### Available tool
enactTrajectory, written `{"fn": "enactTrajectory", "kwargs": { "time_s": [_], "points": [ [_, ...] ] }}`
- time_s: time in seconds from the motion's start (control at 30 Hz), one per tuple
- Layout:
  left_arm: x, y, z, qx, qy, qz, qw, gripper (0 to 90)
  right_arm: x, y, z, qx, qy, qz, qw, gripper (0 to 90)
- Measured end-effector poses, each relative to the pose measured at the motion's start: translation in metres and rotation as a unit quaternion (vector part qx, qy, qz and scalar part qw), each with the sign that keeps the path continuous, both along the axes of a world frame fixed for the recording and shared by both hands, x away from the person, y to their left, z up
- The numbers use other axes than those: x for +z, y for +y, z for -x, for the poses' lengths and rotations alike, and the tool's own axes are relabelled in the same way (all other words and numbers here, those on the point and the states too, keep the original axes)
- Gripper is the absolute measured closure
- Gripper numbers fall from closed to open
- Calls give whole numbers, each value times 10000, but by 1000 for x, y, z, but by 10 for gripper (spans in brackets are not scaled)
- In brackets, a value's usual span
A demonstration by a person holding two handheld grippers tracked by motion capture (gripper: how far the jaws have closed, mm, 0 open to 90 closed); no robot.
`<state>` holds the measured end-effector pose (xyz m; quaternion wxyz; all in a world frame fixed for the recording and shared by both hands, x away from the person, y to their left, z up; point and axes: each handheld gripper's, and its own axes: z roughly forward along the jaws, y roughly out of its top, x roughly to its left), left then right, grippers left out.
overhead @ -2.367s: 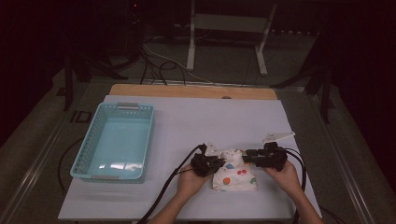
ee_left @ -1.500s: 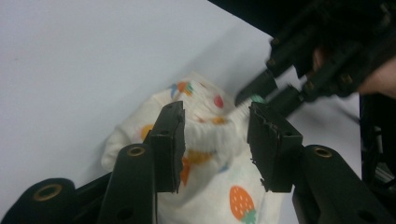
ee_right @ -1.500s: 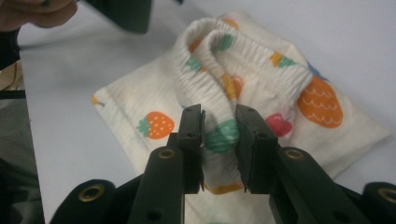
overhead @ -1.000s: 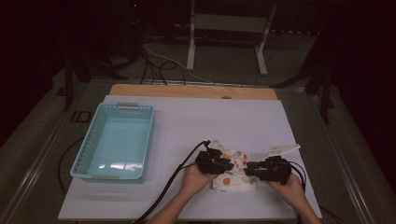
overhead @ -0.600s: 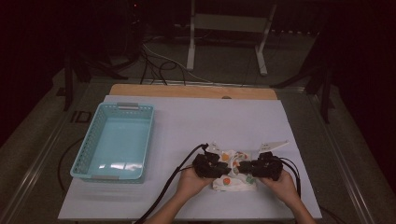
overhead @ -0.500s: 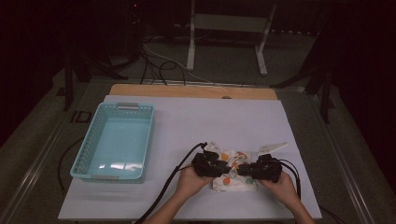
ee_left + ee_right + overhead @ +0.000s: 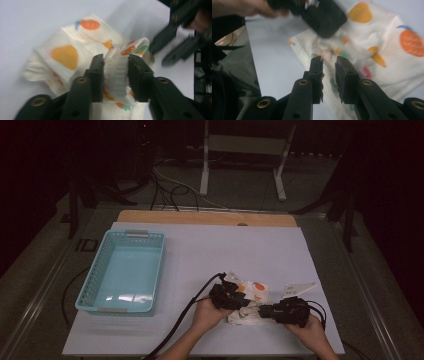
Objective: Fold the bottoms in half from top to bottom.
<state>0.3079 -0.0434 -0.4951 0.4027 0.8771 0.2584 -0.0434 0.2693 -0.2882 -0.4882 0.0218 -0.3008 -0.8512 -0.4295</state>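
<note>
From the high view, the fruit-print cloth (image 7: 250, 297) lies bunched on the tabletop (image 7: 210, 250) between both hands. In the left gripper view, the left gripper (image 7: 116, 72) pinches a raised fold. In the right gripper view, the right gripper (image 7: 329, 75) hovers narrowly parted over the cloth's edge, having just closed with nothing between; a thin pinch could slip and undo the fold.

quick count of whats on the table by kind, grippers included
patterned cloth: 1
turquoise basket: 1
grippers: 2, left gripper and right gripper
total: 4
</note>
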Motion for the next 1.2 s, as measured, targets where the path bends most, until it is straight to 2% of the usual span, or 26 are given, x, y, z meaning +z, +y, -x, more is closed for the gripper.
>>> {"fn": "enactTrajectory", "kwargs": {
  "time_s": [0.03, 0.13, 0.23, 0.3, 0.33, 0.47, 0.57, 0.63, 0.67, 0.77, 0.9, 0.97, 1.1, 1.13, 1.2],
  "points": [
    [-1, -2, 2, -84, -32, -89, 9999, 701, 0, -2, -1, -32, -93, -7, 10000, 747],
    [-4, -6, 8, -269, -67, -273, 9992, 720, 1, -5, -4, -180, -135, -81, 9997, 743],
    [-7, -6, 9, -340, -4, -323, 9989, 723, -1, -2, -8, -253, -146, -1, 9996, 735],
    [-7, -5, 10, -333, -5, -326, 9989, 719, -4, 1, -10, -220, -123, 147, 9996, 729],
    [-6, -4, 11, -353, -18, -329, 9988, 716, -6, 2, -11, -174, -189, 173, 9995, 727],
    [-3, -1, 14, -473, -99, -414, 9980, 680, -11, 1, -8, -141, -157, 335, 9992, 715],
    [-2, 1, 17, -495, -86, -382, 9980, 648, -14, -3, -3, -127, -142, 341, 9992, 715],
    [-1, 3, 20, -468, -122, -380, 9981, 628, -15, -4, 0, -145, -104, 320, 9993, 710],
    [0, 5, 20, -489, -130, -418, 9978, 618, -13, -5, 1, -153, -126, 335, 9992, 707],
    [3, 9, 23, -419, -176, -346, 9984, 591, -9, -7, 1, -236, -254, 299, 9990, 700],
    [1, 8, 25, -427, -313, -583, 9969, 580, -8, -13, -2, -367, -204, 308, 9986, 693],
    [-2, 8, 26, -404, -304, -595, 9969, 581, -9, -15, -1, -424, -184, 265, 9986, 693],
    [-5, 5, 27, -342, -388, -638, 9966, 594, -12, -13, 0, -325, -42, 332, 9989, 664],
    [-5, 4, 26, -305, -403, -632, 9967, 610, -13, -11, 0, -273, 22, 361, 9990, 656],
    [-6, 3, 26, -219, -472, -621, 9967, 676, -16, -8, 0, -234, -10, 429, 9988, 659]
  ]
}}
